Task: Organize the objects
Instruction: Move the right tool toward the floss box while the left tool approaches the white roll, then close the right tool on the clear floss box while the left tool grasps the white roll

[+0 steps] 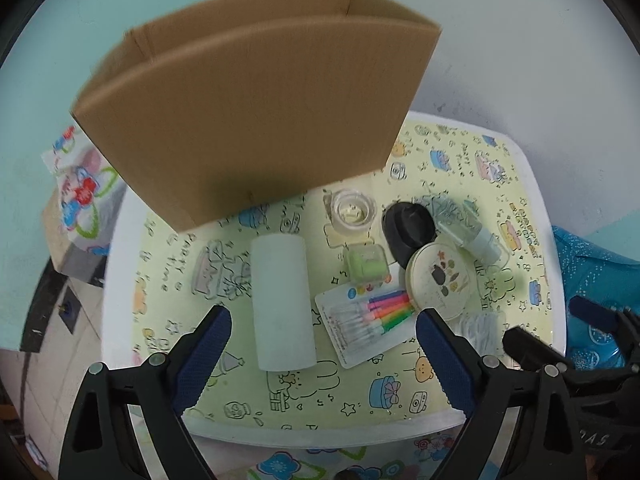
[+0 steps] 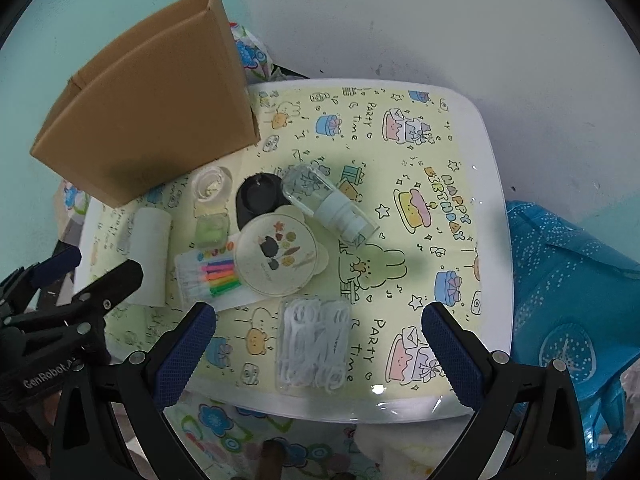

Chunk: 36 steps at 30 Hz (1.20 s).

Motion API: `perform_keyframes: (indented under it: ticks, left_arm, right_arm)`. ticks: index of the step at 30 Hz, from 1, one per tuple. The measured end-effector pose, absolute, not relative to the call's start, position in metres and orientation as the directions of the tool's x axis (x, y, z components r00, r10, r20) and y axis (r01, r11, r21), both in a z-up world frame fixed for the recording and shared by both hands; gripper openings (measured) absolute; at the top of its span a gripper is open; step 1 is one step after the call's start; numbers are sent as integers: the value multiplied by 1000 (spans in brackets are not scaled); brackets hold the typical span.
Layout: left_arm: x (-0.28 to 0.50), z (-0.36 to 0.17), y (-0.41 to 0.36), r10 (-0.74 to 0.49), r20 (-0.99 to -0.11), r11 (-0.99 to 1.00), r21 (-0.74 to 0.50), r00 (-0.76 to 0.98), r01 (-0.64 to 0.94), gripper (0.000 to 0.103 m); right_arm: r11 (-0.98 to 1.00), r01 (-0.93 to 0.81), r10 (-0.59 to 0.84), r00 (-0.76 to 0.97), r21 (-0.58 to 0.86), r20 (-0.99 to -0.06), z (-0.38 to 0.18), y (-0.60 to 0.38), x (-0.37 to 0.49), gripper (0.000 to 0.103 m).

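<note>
A small table (image 1: 132, 216) with a cartoon party cover holds an open cardboard box (image 1: 256, 120) at the back left. In front of it lie a white roll (image 1: 282, 300), a pack of coloured pens (image 1: 368, 320), a green case (image 1: 365, 264), a clear jar (image 1: 353, 210), a black lid (image 1: 406, 226), a round illustrated tin (image 1: 440, 276) and a clear bottle (image 2: 332, 200). A clear box of white floss picks (image 2: 314, 346) lies near the front edge. My left gripper (image 1: 320, 344) hovers open above the roll and pens. My right gripper (image 2: 318, 344) hangs open over the floss box.
A blue patterned bag (image 2: 572, 300) stands right of the table. Floral fabric (image 1: 80, 196) lies at the left beside a cardboard stack. A teal and white wall is behind. The right half of the table cover (image 2: 420, 160) carries no objects.
</note>
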<state>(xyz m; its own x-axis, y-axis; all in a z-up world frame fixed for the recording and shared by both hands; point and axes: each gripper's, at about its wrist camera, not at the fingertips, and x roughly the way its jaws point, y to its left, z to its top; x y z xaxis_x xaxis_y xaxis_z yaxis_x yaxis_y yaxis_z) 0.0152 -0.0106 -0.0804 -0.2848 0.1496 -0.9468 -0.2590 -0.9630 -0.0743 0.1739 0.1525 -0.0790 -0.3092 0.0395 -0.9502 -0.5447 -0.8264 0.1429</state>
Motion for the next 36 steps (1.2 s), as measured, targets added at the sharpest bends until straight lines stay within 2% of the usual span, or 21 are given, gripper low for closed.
perform_keyframes:
  ticks: [5, 10, 17, 22, 23, 34, 36]
  left_arm:
    - [14, -102, -8, 127, -951, -959, -45, -282, -280, 94]
    - [12, -121, -9, 189, -951, -952, -117, -243, -282, 94]
    - [10, -135, -18, 158, -960, -957, -91, -232, -274, 94]
    - [13, -132, -19, 134, -957, -950, -50, -257, -310, 94]
    - [13, -133, -19, 131, -957, -949, -45, -258, -313, 94]
    - [4, -139, -38, 100, -959, -962, -25, -264, -271, 94]
    - [-2, -147, -41, 86, -964, -968, -21, -252, -250, 90]
  right_arm:
    - [-795, -568, -33, -308, 212, -951, -114, 152, 179, 103]
    - [-816, -556, -11, -257, 157, -966, -139, 144, 177, 100]
    - [-838, -539, 20, -197, 91, -980, -162, 133, 176, 94]
    - [-855, -518, 77, -196, 37, -978, -160, 125, 178, 76]
    - [-854, -519, 82, -203, 36, -976, -159, 124, 179, 65]
    - [-837, -545, 72, -200, 50, -977, -167, 128, 183, 63]
    - [-836, -546, 68, -202, 54, -977, -169, 128, 183, 63]
